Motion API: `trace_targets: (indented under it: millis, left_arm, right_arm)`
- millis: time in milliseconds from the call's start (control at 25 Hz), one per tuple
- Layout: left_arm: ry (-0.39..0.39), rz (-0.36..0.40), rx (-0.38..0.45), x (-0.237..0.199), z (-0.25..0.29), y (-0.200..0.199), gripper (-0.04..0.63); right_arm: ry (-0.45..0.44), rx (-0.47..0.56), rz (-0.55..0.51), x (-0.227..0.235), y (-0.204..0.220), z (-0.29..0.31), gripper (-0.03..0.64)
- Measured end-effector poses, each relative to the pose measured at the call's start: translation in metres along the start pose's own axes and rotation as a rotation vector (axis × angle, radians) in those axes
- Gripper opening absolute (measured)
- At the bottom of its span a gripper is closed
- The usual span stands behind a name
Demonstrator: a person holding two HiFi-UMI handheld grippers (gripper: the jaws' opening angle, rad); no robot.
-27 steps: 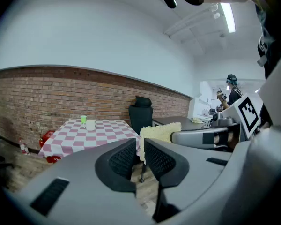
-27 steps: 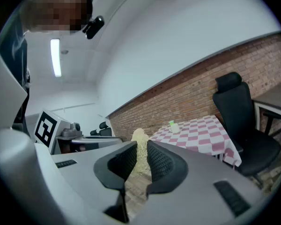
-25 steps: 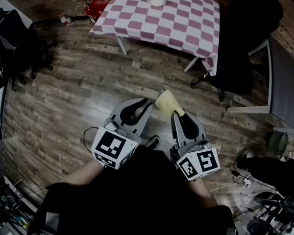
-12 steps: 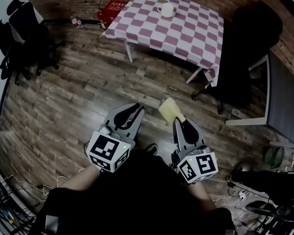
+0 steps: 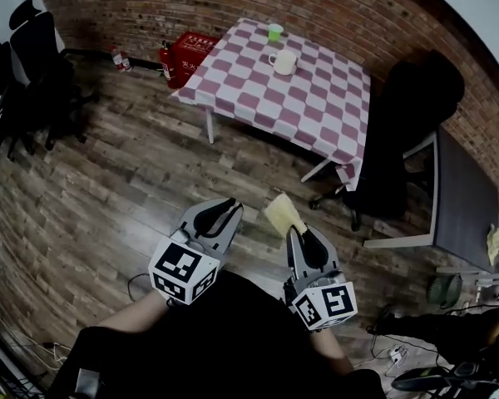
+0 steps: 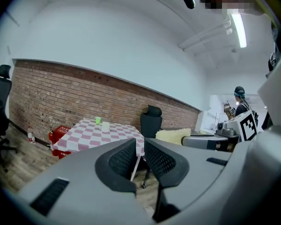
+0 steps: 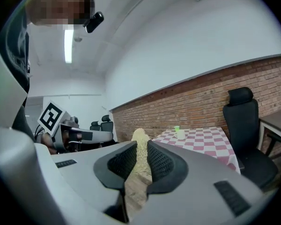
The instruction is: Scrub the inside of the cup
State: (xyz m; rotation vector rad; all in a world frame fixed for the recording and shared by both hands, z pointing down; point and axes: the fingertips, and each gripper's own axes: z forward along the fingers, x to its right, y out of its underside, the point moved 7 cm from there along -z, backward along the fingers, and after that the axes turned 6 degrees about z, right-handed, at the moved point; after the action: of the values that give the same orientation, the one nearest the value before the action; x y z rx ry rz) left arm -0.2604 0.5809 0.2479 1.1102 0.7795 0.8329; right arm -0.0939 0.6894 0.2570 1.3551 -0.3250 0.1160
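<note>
A white cup (image 5: 284, 62) stands on the far side of a pink-and-white checkered table (image 5: 258, 98), with a small green cup (image 5: 275, 32) behind it. Both grippers hang over the wooden floor, well short of the table. My right gripper (image 5: 299, 238) is shut on a yellow sponge (image 5: 283, 214), which sticks out past its tips. The right gripper view shows the sponge (image 7: 140, 156) pinched between the jaws and the white cup (image 7: 181, 135) far off. My left gripper (image 5: 219, 219) is shut and holds nothing. In the left gripper view (image 6: 140, 146) its jaws nearly touch, with the white cup (image 6: 105, 126) beyond.
A black office chair (image 5: 407, 110) stands at the table's right end, beside a grey desk (image 5: 466, 198). A red crate (image 5: 187, 52) and bottles (image 5: 119, 59) sit by the brick wall. More black chairs (image 5: 25, 73) stand at left. Cables lie on the floor at the bottom.
The table and brick wall have come further into the head view and sit lower in it. Both grippers keep their pose, and the sponge stays in the right one.
</note>
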Motion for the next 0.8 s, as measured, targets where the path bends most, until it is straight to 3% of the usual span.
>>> trace_targets:
  millis: [200,360,480,800]
  left_arm:
    - [0.008,0.037,0.072,-0.063,0.013,-0.025,0.064]
    - [-0.112,0.064,0.122,-0.139,0.002,-0.034,0.064]
    - [-0.183,0.041,0.106,-0.178,-0.012,-0.023,0.064]
    - [-0.222,-0.033,0.027,-0.203,0.018,0.003,0.064]
  right_arm:
    - [0.034,0.017,-0.013,-0.006,-0.018,0.057,0.075]
    - [0.076,0.0,0.027,-0.006,-0.015,0.08,0.074]
    - [0.107,-0.055,0.066,-0.002,-0.001,0.087,0.075]
    - [0.051,-0.158,0.101,0.022,0.011,0.143,0.075]
